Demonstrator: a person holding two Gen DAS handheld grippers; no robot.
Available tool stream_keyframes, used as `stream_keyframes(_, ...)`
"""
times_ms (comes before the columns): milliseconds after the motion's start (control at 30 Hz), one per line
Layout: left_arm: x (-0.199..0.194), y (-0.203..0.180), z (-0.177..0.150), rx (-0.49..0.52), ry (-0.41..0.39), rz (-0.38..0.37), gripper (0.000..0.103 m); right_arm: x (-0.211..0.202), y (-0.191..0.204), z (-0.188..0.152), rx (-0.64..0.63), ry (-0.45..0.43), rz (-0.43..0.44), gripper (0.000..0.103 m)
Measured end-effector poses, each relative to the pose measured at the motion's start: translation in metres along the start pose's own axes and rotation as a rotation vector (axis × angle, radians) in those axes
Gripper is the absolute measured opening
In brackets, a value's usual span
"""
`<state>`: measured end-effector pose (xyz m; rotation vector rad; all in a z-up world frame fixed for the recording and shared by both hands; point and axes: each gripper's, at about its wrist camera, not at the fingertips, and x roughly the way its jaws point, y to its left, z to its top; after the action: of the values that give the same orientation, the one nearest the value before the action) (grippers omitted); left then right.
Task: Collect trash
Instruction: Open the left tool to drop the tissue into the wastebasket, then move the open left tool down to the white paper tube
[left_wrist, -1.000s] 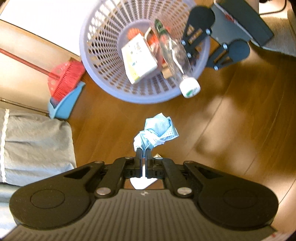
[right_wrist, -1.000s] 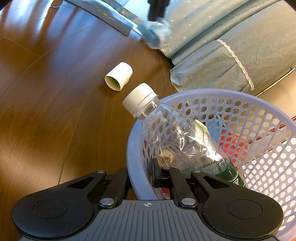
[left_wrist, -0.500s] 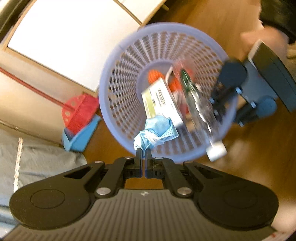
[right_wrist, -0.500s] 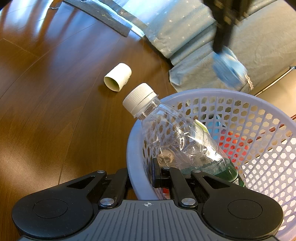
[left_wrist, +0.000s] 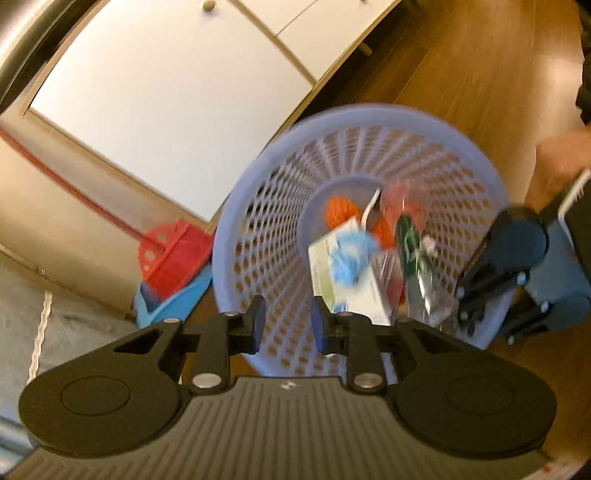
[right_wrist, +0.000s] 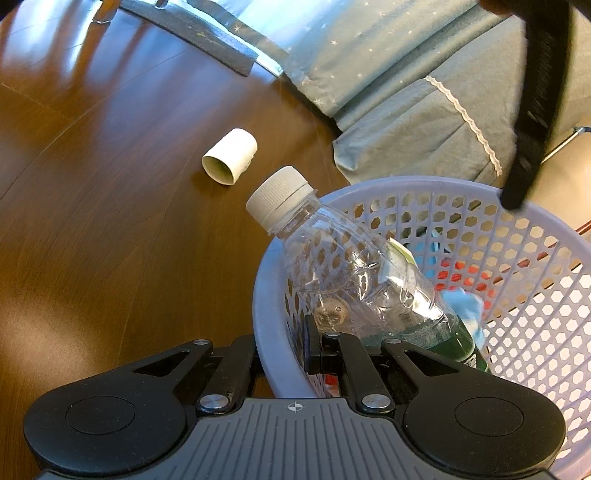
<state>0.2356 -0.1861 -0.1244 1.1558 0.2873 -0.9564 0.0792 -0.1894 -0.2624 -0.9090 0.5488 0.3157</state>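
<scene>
Blue mask (left_wrist: 349, 258) has just left your left hand-held gripper (left_wrist: 288, 319), now open, into the basket (left_wrist: 258, 206); your right hand-held gripper (right_wrist: 284, 350) still clamps its rim; the cardboard tube (right_wrist: 229, 156) remains.

Left wrist view: a red broom (left_wrist: 168, 254) with a long red handle occupies the left-centre of the frame, its head resting in a blue dustpan (left_wrist: 173, 301) at lower left of centre. A white cabinet door (left_wrist: 162, 92) with a wooden frame fills the upper left.

Right wrist view: dark wooden floor (right_wrist: 92, 229) covers the left half. Pale blue-green bedding (right_wrist: 399, 85) with star print and a lace trim strip spans the upper right. A grey mat (right_wrist: 199, 35) lies at upper centre-left, just beside the bedding.
</scene>
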Motion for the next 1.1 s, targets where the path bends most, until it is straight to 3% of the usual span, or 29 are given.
stream_keyframes(533,-0.005,-0.010,-0.088,-0.069,0.189,0.002,0.026,-0.001,0.000,-0.001,-0.007,0.012,0.001,0.003)
stream_keyframes(1100,-0.007,-0.025,-0.148,-0.144,0.319,-0.014,0.031,-0.003,0.001,-0.002,-0.004,0.020,-0.002,0.003)
